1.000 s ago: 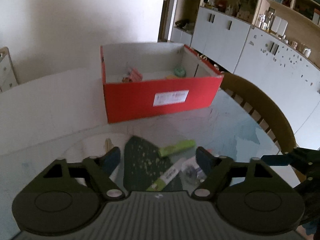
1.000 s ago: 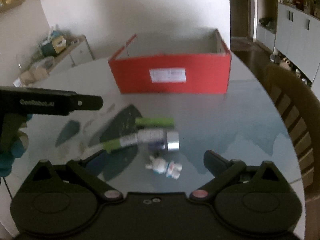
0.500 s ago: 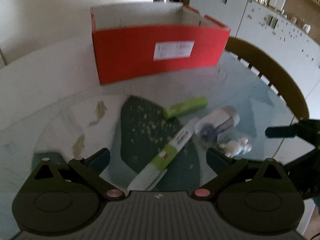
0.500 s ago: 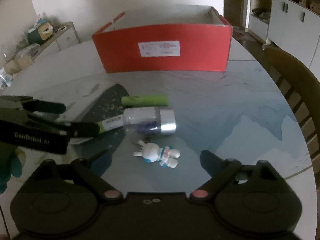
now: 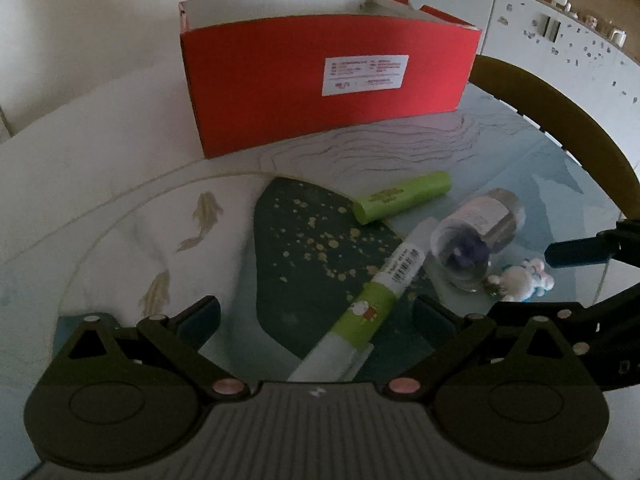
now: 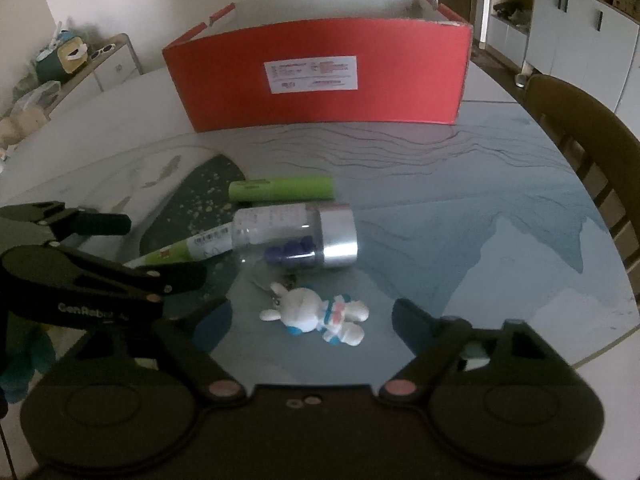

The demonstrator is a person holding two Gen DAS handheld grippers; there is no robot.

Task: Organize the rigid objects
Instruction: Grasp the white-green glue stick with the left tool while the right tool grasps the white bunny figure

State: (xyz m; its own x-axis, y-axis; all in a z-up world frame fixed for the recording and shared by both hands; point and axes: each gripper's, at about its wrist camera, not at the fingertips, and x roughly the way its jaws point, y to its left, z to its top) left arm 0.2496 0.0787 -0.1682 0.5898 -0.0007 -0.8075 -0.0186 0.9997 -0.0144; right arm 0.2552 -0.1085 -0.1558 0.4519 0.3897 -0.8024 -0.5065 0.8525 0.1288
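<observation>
Both grippers spread over loose items on the desk (image 5: 120,184).
Left gripper (image 5: 316,312) fingers straddle the stiff, light green-banded tube (image 5: 360,312); grasp mid-barrel. Right gripper (image 6: 312,316) fingers, just closing, flank the small rabbit figure (image 6: 316,316), untouched.

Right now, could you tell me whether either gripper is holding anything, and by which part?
Nothing is held: the left gripper straddles the pen, the right gripper the rabbit toy, both open.

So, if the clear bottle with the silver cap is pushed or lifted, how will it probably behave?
The clear bottle lies on its side on the smooth table, so a push would probably roll it. It holds only a few blue pieces, so it is likely light. Its walls look rigid, perhaps slippery.
</observation>
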